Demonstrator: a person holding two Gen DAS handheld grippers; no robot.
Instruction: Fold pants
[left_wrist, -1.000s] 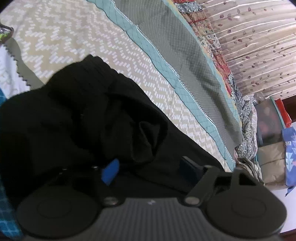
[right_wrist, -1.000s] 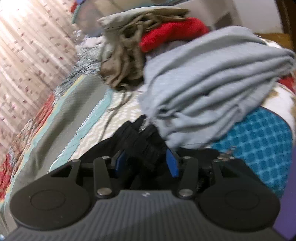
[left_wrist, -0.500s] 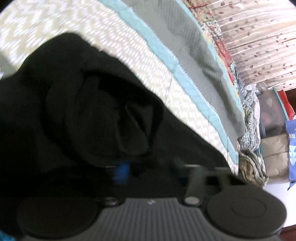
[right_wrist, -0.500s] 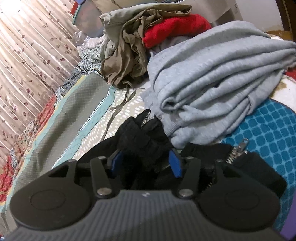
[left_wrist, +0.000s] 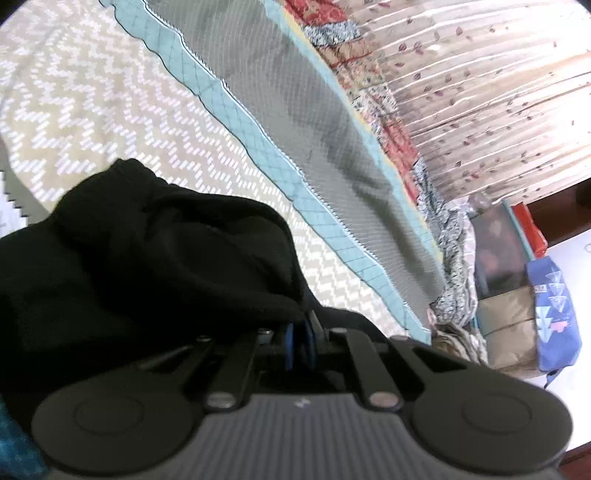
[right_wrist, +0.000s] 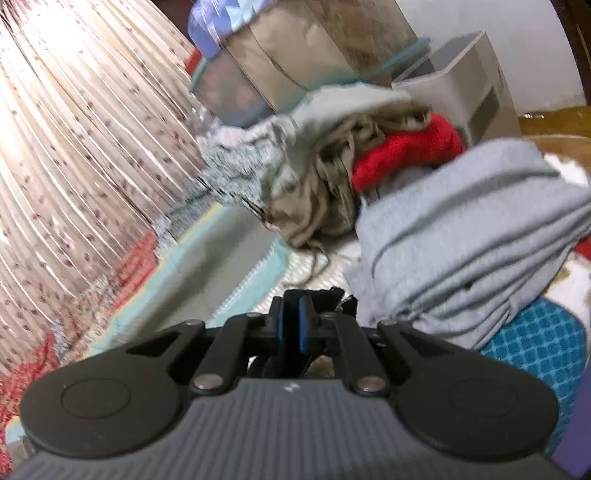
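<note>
The black pants (left_wrist: 140, 251) lie bunched on the patterned bedspread (left_wrist: 74, 92), filling the lower left of the left wrist view. My left gripper (left_wrist: 300, 341) is shut on a fold of the black cloth, its blue pads pressed together. In the right wrist view my right gripper (right_wrist: 291, 325) is shut on a thin edge of the black pants (right_wrist: 338, 299), held above the bed. Most of the pants are hidden below the gripper body there.
A pile of folded grey garments (right_wrist: 469, 251) sits close on the right, with a red cloth (right_wrist: 406, 151) and olive clothes (right_wrist: 325, 199) behind. A teal-edged grey blanket (left_wrist: 306, 122) runs along the bed. Curtains (right_wrist: 74, 129) and storage boxes (left_wrist: 506, 258) stand beyond.
Both grippers have closed from open onto the black pants. The right gripper has risen with the cloth; the left view has shifted as the cloth bunched up.
</note>
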